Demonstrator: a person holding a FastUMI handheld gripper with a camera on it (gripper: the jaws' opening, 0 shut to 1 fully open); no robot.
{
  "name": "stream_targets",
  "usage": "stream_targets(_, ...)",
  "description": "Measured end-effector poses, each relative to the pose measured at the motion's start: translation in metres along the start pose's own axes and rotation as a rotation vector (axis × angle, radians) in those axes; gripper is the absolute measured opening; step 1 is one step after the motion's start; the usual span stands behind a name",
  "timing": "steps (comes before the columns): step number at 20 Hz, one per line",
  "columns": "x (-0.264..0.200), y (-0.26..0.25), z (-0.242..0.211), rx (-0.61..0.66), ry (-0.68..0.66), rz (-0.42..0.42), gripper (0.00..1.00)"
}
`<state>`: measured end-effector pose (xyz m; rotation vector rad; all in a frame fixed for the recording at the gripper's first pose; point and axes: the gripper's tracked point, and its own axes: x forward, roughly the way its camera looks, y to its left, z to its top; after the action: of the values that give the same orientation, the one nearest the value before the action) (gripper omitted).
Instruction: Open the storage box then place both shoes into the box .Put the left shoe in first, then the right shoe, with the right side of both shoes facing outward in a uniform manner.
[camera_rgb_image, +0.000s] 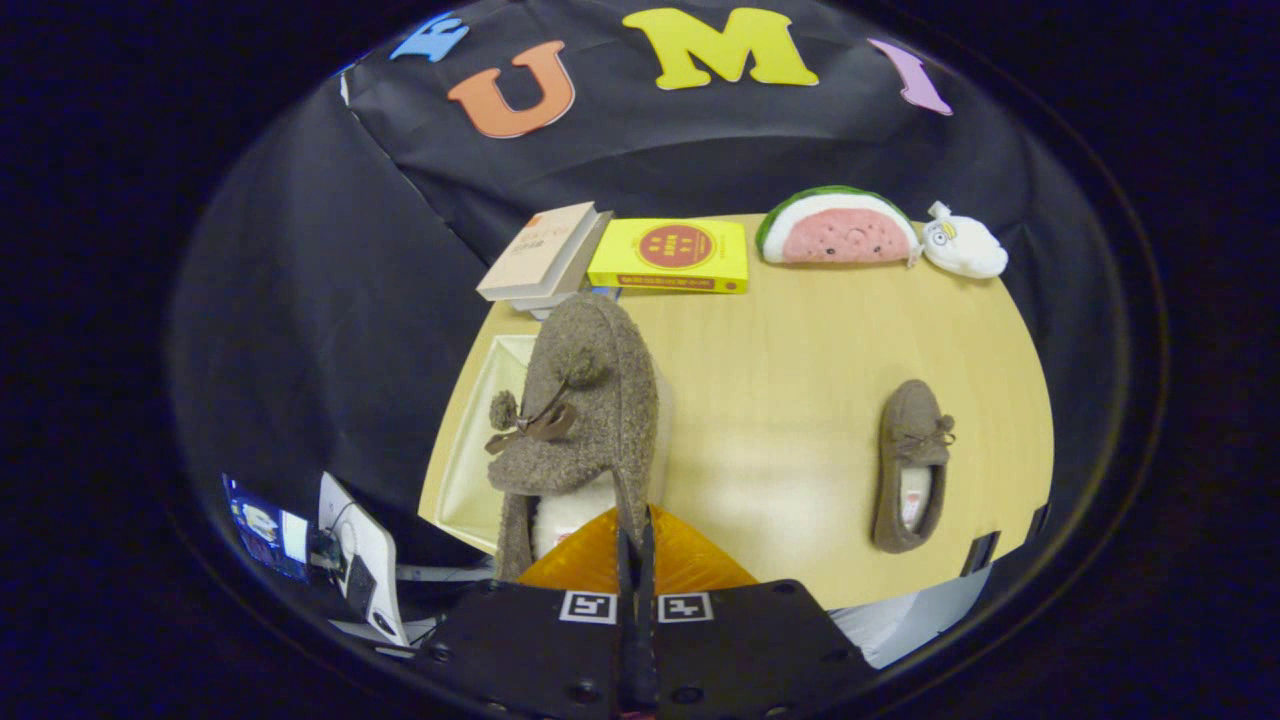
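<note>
Fingers (634, 545) pinched tight on the first shoe's (585, 420) side wall, over the open box (470, 450). Next: lower it in gently. Second shoe (910, 465) off right on the surface (780, 380).

So the gripper (634, 545) is a chunky black thing: two flat matte plates side by side at the base, with a few small round screws sunk in near the bottom. Each plate has a little square black-and-white marker tag on its top inner corner. Two thin fingers (625, 560) run forward from the seam, pressed close together.
</note>
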<state>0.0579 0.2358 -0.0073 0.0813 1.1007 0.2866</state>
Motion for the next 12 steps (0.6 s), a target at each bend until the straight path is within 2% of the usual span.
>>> stream_targets(5, 0.051, 0.055, 0.000, -0.003, 0.002, -0.008, 0.00)
stream_targets(9, 0.104, 0.077, 0.002, -0.013, -0.006, -0.055, 0.00)
stream_targets(12, 0.142, 0.087, -0.017, 0.018, 0.050, -0.090, 0.01)
